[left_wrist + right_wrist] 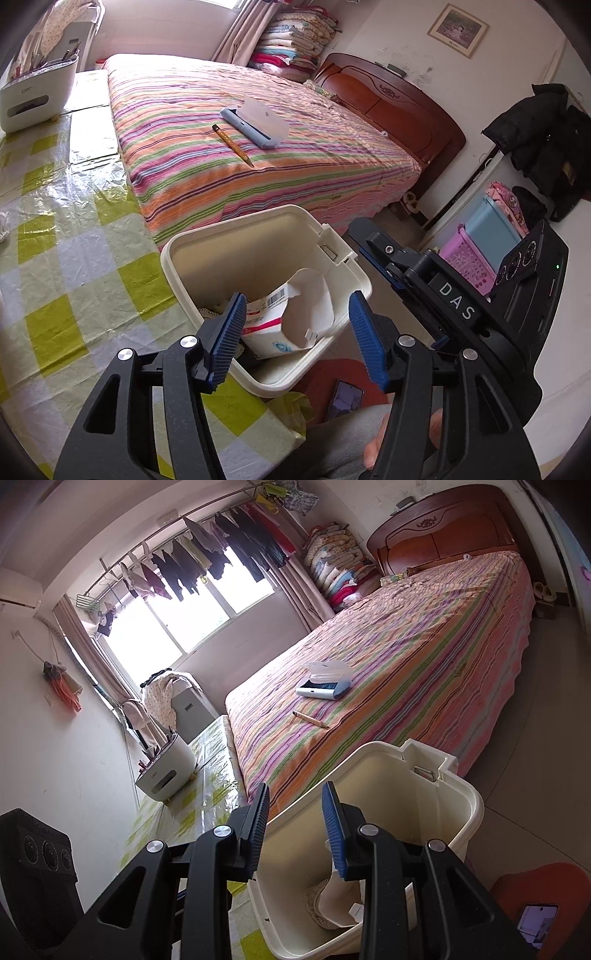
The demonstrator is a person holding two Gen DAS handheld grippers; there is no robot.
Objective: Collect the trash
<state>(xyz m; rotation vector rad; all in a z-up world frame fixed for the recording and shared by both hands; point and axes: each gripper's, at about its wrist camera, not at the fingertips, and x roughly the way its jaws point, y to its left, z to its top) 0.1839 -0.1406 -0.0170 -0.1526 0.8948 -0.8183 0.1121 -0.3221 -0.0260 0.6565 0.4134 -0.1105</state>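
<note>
**Left gripper hanging open over the bin, right gripper clamping its rim**

At the far left of the left wrist view, a white desk organiser (33, 99) with pens in it is standing on a table (74, 258) covered in a green and white checked plastic cloth. Next to the table, a bed (177, 110) with a striped cover is carrying a yellow pencil (232, 144) and, just beside it, an opened pale blue case (255, 125).

In the middle, a cream trash bin (177, 280) is sitting at the table's edge, beside the bed. A torn white carton (295, 317) with red print and a barcode is lying inside the bin, leaning against its near wall, with a bit of lace trim (212, 312) showing beside it. The left gripper (296, 295) is hovering right above the bin with its blue pads spread wide on either side of the carton, pressing on nothing.

Below the bin, a phone (343, 400) is resting on a red seat (325, 376), and part of a person's hand (373, 450) is showing behind the left gripper's frame.

To the right, the right gripper (373, 254) is reaching in at the bin's far rim. In its own view, one finger is standing outside the bin's wall and the other inside, closed narrowly on the rim. Farther right, a pink basket (469, 262) is sitting on the floor and a dark jacket (546, 140) is hanging by the wall.
</note>
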